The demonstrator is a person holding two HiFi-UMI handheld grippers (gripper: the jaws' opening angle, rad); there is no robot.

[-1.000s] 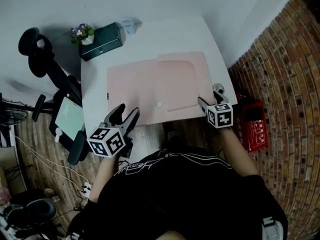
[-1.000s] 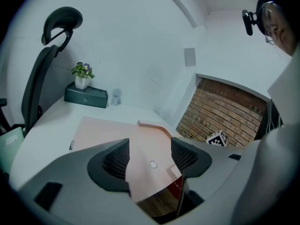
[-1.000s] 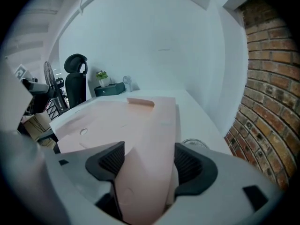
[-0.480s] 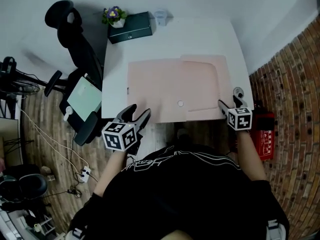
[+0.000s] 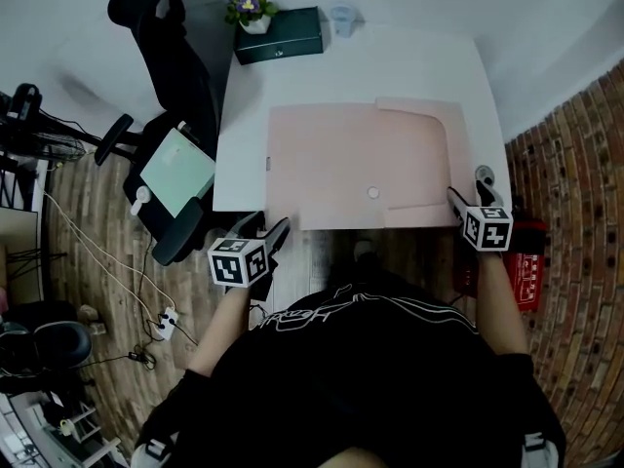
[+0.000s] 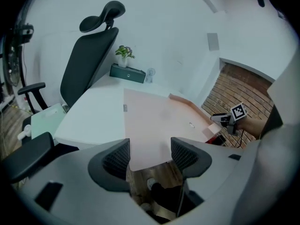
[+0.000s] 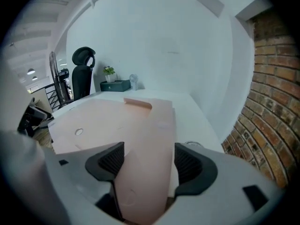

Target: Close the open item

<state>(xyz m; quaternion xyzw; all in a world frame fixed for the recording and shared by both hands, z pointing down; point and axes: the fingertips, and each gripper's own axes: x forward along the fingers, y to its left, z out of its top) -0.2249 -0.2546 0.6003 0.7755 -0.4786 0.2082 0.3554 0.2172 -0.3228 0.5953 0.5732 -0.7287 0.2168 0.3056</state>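
A large pink folder [image 5: 361, 164] lies open and flat on the white table [image 5: 244, 135], a round snap [image 5: 372, 192] near its front edge. My left gripper [image 5: 261, 230] hovers open just off the table's front edge, by the folder's front left corner. In the left gripper view that corner [image 6: 150, 139] lies past the parted jaws of the left gripper [image 6: 149, 149], untouched. My right gripper [image 5: 470, 188] stands open at the front right corner. In the right gripper view the folder's pink flap [image 7: 140, 163] runs between the spread jaws of the right gripper [image 7: 149, 156], not pinched.
At the table's far edge stand a dark box [image 5: 279, 35], a potted plant [image 5: 251, 10] and a clear cup [image 5: 341, 16]. A black office chair [image 5: 166, 66] with a pale green pad [image 5: 175, 172] is at the left. A brick wall [image 5: 575, 164] is at the right.
The head view has swung, so the table sits further right in the picture. Both grippers stay at the folder's front corners. The folder lies flat as before.
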